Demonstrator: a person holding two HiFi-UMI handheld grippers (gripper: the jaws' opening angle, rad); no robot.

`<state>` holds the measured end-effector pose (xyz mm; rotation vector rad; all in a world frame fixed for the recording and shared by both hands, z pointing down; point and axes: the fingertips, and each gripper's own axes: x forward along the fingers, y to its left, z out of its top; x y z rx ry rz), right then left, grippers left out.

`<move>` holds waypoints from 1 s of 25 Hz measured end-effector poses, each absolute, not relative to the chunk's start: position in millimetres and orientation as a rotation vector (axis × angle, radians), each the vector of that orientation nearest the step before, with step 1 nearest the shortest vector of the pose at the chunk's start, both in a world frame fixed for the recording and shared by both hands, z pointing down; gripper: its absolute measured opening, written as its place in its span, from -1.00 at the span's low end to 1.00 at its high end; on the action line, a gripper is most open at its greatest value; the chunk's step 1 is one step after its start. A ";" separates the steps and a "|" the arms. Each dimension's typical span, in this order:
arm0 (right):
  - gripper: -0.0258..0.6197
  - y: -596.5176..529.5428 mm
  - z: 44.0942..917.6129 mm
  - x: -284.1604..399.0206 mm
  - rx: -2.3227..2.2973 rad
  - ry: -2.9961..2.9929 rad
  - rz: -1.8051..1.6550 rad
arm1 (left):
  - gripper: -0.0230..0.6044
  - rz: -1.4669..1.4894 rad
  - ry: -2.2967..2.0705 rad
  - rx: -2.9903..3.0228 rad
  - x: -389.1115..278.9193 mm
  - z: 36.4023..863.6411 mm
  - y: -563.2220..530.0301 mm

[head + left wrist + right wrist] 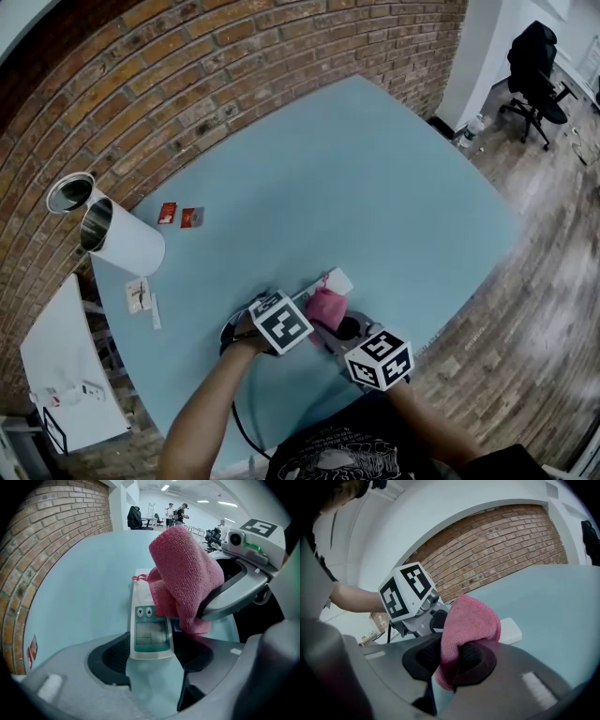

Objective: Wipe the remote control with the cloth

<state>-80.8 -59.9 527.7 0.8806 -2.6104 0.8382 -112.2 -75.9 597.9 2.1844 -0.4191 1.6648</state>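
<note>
My left claw (151,657) clamps the remote control's (151,634) end; my right claw (451,660) pinches the pink cloth (468,620). Hard strokes could lever the remote control free.

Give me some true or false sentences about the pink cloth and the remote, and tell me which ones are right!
1. The right gripper is pinching the pink cloth. True.
2. The remote control lies all by itself with nothing touching it. False: the left gripper clamps one end of it, and the pink cloth rests on it.
3. The left gripper is the one holding the pink cloth. False: the right gripper holds it; the left gripper holds the remote control.
4. The pink cloth covers part of the remote control. True.
</note>
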 end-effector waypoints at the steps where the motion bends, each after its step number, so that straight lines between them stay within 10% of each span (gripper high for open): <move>1: -0.73 -59.5 527.5 -82.0 0.868 -2.611 0.834 | -0.03 1.666 -0.418 2.184 -112.2 597.9 -75.8; 25: -0.73 -153.9 500.4 -143.4 0.293 -2.635 0.478 | -0.02 1.692 -0.404 2.158 -111.6 597.7 -74.8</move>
